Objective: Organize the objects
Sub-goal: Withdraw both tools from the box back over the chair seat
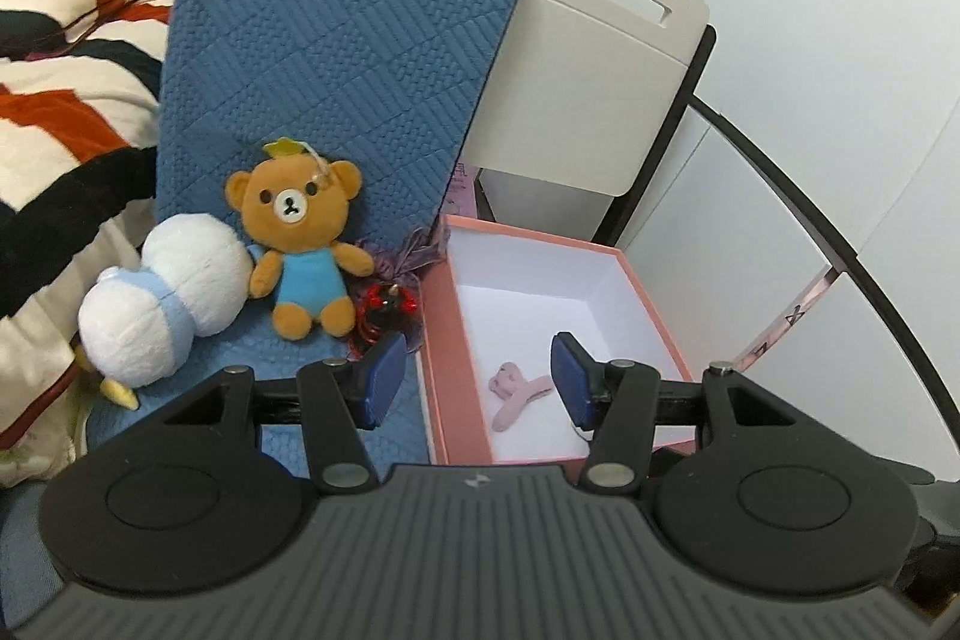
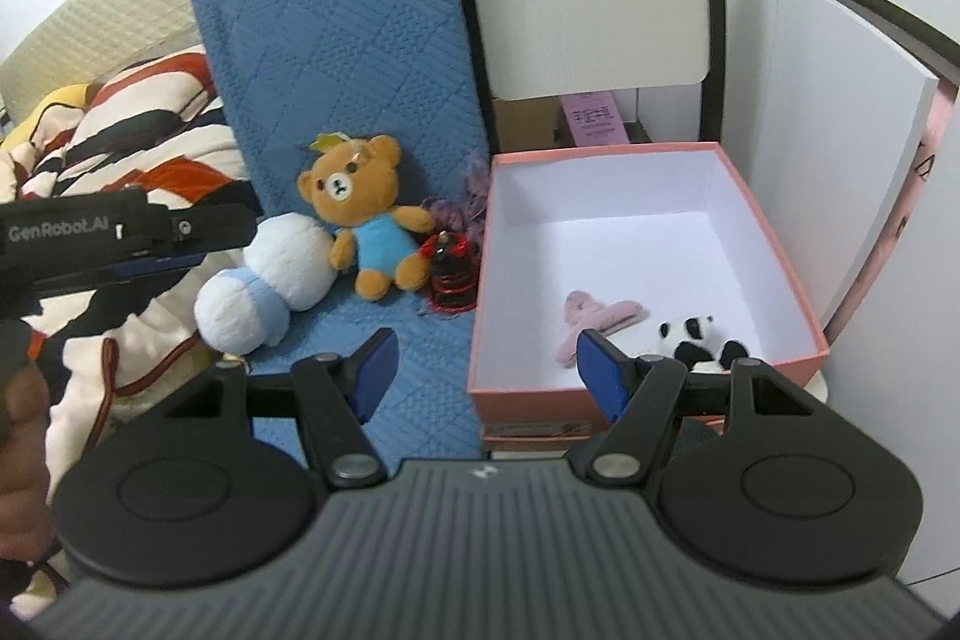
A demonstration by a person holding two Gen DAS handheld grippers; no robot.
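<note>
You are holding your left gripper with its fingers spread wide and empty, hovering over the near left wall of the pink box, so one blue pad is hanging above the blue quilted cushion and the other above the white inside of the box. Your right gripper is likewise standing released, its fingers parted with nothing between them, straddling the near left corner of the same box. Inside the box, a pink hair claw clip is lying on the floor toward the near side, and a small panda plush is lying just beside it, to its right. Outside, on the cushion, a brown teddy bear in a blue outfit is sitting propped against the upright part, with a white and light-blue plush lying against its left side and a red and black trinket sitting between the bear and the box wall. A purple frilly piece is showing behind the trinket. A striped blanket is lying on the bed to the left.
</note>
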